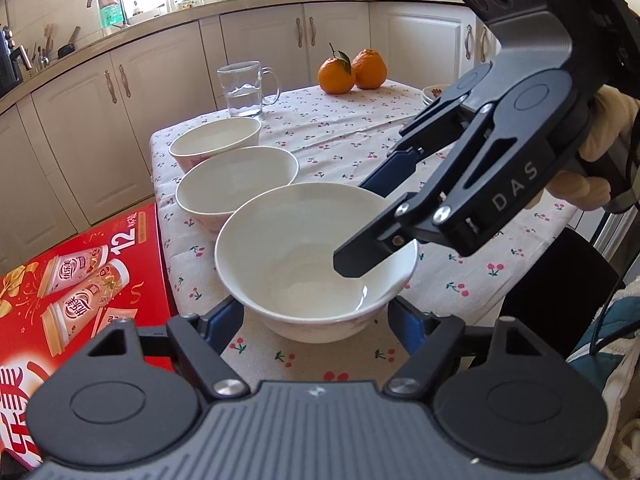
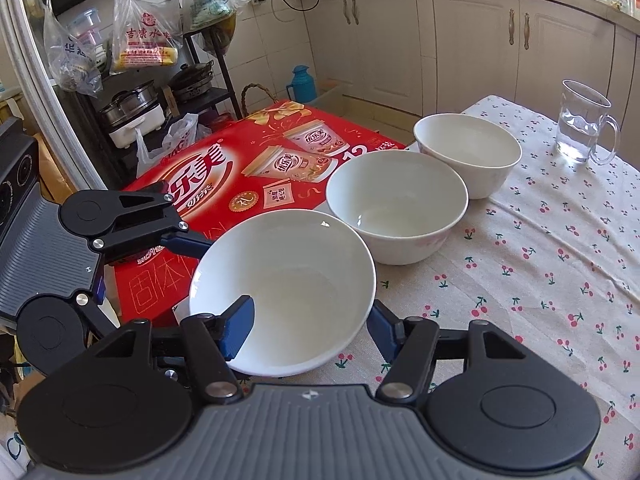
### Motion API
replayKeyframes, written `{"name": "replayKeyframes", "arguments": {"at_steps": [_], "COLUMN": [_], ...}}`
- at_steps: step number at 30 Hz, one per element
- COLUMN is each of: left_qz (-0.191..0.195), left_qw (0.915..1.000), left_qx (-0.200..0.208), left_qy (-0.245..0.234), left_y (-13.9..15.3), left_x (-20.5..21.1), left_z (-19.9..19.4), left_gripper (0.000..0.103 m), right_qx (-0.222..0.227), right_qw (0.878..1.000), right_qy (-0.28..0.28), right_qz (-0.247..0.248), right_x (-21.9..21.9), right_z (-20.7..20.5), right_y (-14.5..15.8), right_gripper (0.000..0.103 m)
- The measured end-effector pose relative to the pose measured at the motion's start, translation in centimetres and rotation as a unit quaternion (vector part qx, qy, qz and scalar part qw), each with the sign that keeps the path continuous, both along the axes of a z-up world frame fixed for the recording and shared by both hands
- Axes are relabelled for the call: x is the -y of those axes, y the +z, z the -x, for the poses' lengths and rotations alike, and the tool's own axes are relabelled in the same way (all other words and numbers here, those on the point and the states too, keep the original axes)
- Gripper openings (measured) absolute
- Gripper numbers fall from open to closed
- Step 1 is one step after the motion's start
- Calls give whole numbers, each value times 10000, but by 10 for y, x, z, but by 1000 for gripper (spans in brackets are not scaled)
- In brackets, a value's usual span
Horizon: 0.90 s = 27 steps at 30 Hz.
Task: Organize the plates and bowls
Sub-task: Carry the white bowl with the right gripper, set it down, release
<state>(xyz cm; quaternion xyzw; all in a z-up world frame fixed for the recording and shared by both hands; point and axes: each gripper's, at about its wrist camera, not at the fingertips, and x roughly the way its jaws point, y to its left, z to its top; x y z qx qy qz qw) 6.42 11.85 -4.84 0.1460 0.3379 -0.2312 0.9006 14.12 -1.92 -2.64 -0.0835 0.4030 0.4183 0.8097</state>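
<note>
The right tongs (image 1: 360, 226) pinch the bowl (image 1: 304, 264) rim, the left tongs (image 1: 316, 320) gape around it, so it may tip and slip

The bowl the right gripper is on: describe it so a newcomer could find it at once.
On the cherry-print tablecloth, three white bowls run in a row from the glass mug toward the red box. It is the bowl at the end farthest from the mug, the only one with the right gripper closed over its rim.

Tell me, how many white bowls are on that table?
3, in a row along the table's edge: the nearest bowl, with the right gripper's fingers clamped on its rim; the middle bowl; and the far bowl nearest the glass mug. More could sit out of view.
</note>
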Motion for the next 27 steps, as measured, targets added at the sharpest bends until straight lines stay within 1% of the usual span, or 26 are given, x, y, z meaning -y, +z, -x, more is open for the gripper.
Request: {"name": "replayKeyframes", "arguments": {"at_steps": [6,13,22,27], "left_qz": [-6,92,276,287], "left_qw": [9997,9977,9909,9869], "left_qx": [35,50,12,-20], "left_qy": [-254,-666,-1319,-1585], "left_y": [3,2,-2,-6], "left_x": [15,43,86,107], "left_z": [-7,-19,-40,-47], "left_gripper": [79,79,79,79], "right_qx": [57,137,261,298], "right_qw": [9998,9984,9918,9866], "right_qy": [-168,-538,-1222,-1570], "right_qz": [-1,91,255,319], "right_x": [18,49,98,122], "right_z": [3,6,12,15], "right_y": [5,10,14,14], "right_gripper": [68,68,68,68]}}
